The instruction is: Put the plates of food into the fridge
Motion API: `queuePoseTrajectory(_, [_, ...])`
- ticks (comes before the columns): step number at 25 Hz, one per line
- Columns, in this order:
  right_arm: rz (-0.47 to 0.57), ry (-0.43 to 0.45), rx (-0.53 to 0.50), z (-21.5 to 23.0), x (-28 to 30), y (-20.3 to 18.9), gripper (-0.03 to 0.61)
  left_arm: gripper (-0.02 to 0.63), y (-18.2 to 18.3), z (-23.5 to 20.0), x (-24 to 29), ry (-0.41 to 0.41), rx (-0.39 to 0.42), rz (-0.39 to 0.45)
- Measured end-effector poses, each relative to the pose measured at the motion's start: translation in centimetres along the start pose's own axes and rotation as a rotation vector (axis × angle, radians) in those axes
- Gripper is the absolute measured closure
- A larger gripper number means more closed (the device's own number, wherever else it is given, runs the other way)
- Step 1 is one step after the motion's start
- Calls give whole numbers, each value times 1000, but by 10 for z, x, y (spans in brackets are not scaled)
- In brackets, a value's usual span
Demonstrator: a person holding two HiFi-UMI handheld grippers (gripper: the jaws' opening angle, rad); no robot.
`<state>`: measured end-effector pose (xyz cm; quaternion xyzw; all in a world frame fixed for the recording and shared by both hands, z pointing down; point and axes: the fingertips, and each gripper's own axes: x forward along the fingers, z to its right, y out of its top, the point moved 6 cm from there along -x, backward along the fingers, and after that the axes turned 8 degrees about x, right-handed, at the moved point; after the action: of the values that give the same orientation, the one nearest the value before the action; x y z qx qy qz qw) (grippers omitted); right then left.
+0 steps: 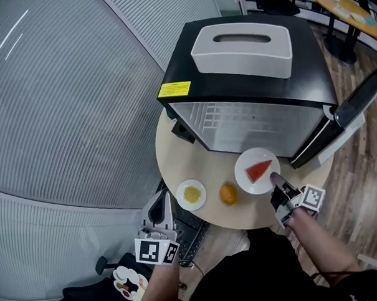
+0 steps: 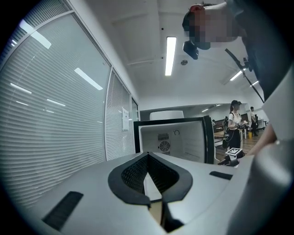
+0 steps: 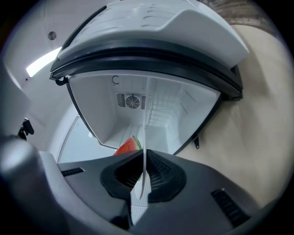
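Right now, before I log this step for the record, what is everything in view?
table: 1, beige, centre of view
fridge: 1, black, on table, door open
box: 1, white, atop fridge
large plate: 1, white, before open fridge
watermelon slice: 1, red, on large plate
small plate: 1, white, on table, holding yellow food
round food: 1, orange, between the plates
left gripper: 1, dark, shut, empty, beside table
right gripper: 1, dark, shut on large plate

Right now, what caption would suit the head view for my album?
Right gripper holds a plate of watermelon by its rim before the open fridge on a round table.
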<state>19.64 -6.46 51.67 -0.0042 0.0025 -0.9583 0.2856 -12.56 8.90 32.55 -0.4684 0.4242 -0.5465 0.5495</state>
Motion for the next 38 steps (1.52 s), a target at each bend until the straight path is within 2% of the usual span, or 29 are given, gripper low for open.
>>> queuePoseTrajectory(9, [-37, 17, 3, -25, 46, 7, 560, 607, 4, -14, 26, 13, 14, -4])
queuePoseTrajectory(16, [-3, 29, -2, -61, 59, 13, 560, 607, 18, -15, 48, -29, -1, 19])
queuePoseTrajectory(21, [74, 22, -35, -69, 75, 11, 561, 607, 11, -38, 70, -89, -11, 59])
queuePoseTrajectory(26, [174, -22, -58, -70, 91, 8, 560, 607, 12, -65, 92, -160, -13, 101])
queuePoseTrajectory(38, [372, -106, -51, -74, 133, 0, 560, 607, 10, -117, 137, -311, -12, 153])
